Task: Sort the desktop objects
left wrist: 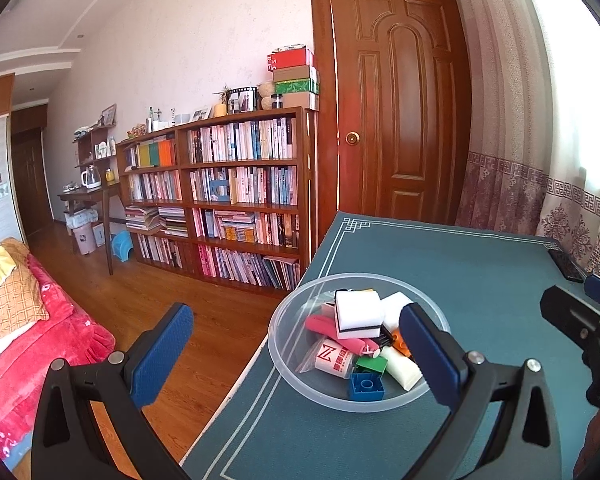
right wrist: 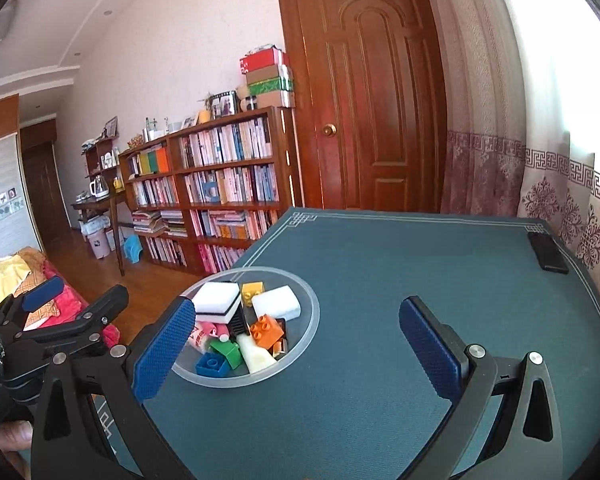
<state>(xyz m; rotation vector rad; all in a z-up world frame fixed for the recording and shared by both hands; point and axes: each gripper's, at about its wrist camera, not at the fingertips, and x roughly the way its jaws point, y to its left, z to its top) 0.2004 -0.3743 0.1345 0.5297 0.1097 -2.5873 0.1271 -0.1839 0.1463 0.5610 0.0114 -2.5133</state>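
We are seeing both tongs spread wide with nothing between the fingers. The left gripper (left wrist: 296, 356) is hovering low in the left wrist frame; its right finger is overlapping the clear plastic bowl (left wrist: 296, 376) at lower centre, while its left finger is hanging over the wooden floor (left wrist: 140, 280) off the table edge. In the right wrist frame the right gripper (right wrist: 296, 344) is also gaping — the bowl (right wrist: 310, 320) is sitting left of centre, just behind its left finger, and its right finger is standing over bare mat.

The surface is a teal desk mat (right wrist: 380, 300) with a pale line border. A black phone (right wrist: 547, 255) is lying at the mat's far right corner, well apart from the bowl. Behind, in the upper half of both frames, we are noting a bookshelf (left wrist: 220, 184) full of books, a brown panelled door (left wrist: 396, 92), a patterned curtain (right wrist: 548, 200), and a red sofa cover (left wrist: 40, 344) at lower left.

Bowl contents, piled together: a white sponge with a black layer (left wrist: 358, 314) on top, a white block (right wrist: 277, 302), an orange brick (right wrist: 266, 331), a yellow brick (right wrist: 253, 290), a green brick (right wrist: 227, 351), a blue brick (left wrist: 366, 386) — nearest the front rim — a pink item (left wrist: 332, 332), a small printed packet (left wrist: 332, 358) and a cream wedge-shaped piece (left wrist: 402, 368).
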